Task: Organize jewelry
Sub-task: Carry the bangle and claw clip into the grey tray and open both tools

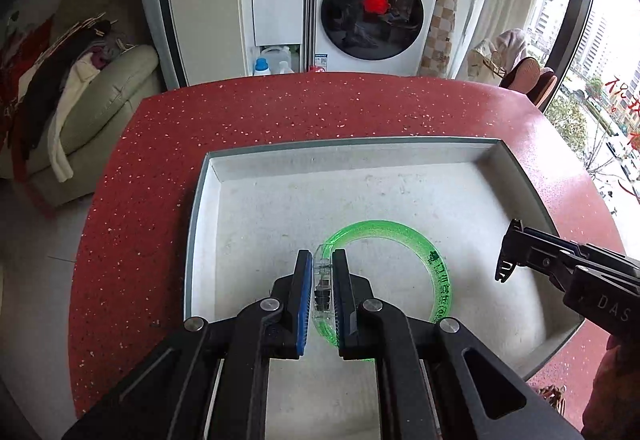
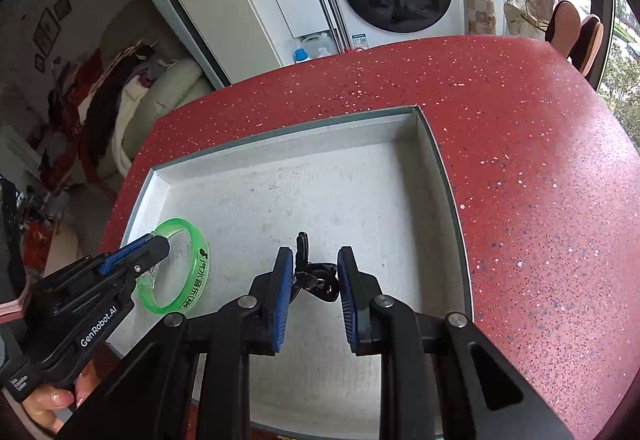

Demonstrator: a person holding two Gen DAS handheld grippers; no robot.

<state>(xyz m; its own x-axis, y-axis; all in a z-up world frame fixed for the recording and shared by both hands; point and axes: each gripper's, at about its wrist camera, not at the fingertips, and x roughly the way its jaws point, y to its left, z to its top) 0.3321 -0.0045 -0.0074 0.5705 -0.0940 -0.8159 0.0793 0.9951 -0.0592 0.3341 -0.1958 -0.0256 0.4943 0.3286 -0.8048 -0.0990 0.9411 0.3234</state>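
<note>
The green bracelet [image 1: 400, 236] is in my left claw [image 1: 322, 272]. The two pads are pressed on its clear clasp part. The ring hangs low inside the white tray [image 1: 400, 168], on the left side of it. I cannot tell if it touches the tray floor.

My right claw [image 2: 311, 276] has a small black thing [image 2: 316, 278] between its pads. It may be a clip, but I cannot tell. The left pad touches it. The right pad sits just beside it, so I cannot say if the claw is clamped on it. Only the right camera shows this black thing from close by. In the left camera I see that claw from the side [image 1: 505, 258], and the black thing looks tiny there.

The right camera shows green letters on the bracelet [image 2: 199, 272]. I cannot read them well. The side of my left claw [image 2: 158, 242] says "GenRobot.AI".

The tray sits on a red speckled desk [image 1: 280, 108]. Far behind the desk is a white washing machine [image 1: 376, 4] that says "Panasonic".
</note>
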